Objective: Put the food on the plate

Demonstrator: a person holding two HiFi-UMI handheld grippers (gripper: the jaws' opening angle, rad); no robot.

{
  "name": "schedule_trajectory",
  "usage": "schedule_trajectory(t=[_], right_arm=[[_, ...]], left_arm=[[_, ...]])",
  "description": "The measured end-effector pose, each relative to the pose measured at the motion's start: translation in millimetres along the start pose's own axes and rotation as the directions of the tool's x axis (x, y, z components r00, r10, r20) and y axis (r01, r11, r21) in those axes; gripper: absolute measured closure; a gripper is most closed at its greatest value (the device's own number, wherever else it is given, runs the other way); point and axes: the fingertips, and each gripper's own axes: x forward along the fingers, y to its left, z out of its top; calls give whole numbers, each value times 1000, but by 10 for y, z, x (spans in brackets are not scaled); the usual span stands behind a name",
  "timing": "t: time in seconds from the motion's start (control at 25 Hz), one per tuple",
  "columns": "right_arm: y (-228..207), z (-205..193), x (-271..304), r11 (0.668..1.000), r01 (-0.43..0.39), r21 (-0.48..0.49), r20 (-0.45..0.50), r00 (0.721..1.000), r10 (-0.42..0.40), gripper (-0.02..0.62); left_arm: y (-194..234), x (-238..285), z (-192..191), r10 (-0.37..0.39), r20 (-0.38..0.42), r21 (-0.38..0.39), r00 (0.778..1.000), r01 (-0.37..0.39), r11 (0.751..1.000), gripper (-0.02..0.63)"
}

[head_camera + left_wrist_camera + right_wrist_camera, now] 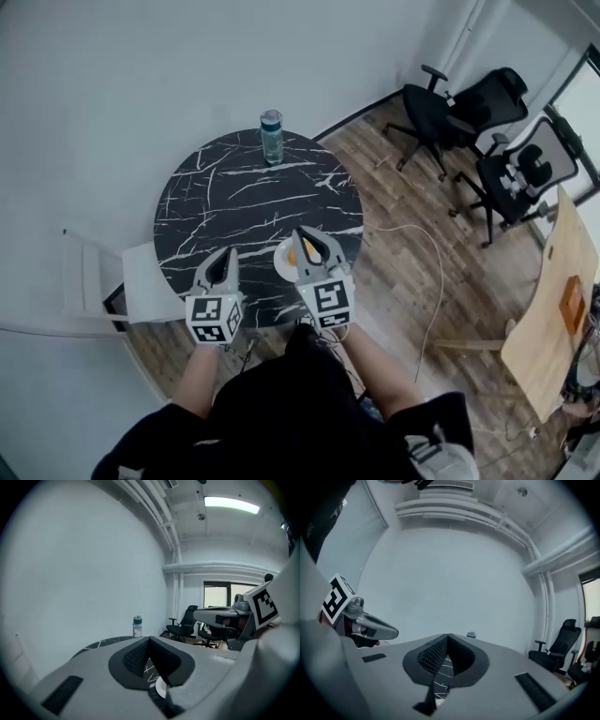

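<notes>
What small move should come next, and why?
Probably draw both back and stop: the left claw and right claw are shut and empty above the table, and the orange food already seems to lie on the plate.

Polished stone look, matt plastic, bare wood

The round black white-veined table top looks like polished marble, smooth with a faint sheen. Both the left gripper and the right gripper have matt grey plastic shells and black, finely knurled pads. The clear plastic water bottle is glossy; the brown plank floor shows wood grain.
</notes>
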Motion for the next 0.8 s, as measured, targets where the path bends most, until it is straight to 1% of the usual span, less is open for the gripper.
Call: schedule_trajectory(t=[0.12, 0.24, 0.4, 0.52, 0.64, 0.8], right_arm=[[184, 338, -186, 1000, -6, -19, 67, 998, 7, 598], [341, 616, -393, 999, -2, -52, 122, 992, 9, 598], [486, 792, -572, 996, 8, -91, 137, 991, 5, 598], [556, 839, -679, 994, 14, -110, 132, 991, 0, 600], [625, 870, -756, 991, 11, -137, 122, 993, 6, 600], [690, 962, -828, 989, 16, -150, 142, 990, 5, 600]], left_arm=[[45, -305, 308, 20, 88, 20, 996, -21, 1000, 606], [64, -552, 441, 32, 131, 23, 991, -35, 999, 606], [103, -729, 397, 42, 142, 19, 989, -45, 999, 606], [101, -839, 365, 29, 139, 6, 990, -30, 1000, 606], [69, -958, 372, 26, 141, 23, 990, -29, 999, 606], [66, -1060, 424, 27, 157, 32, 987, -32, 999, 606]])
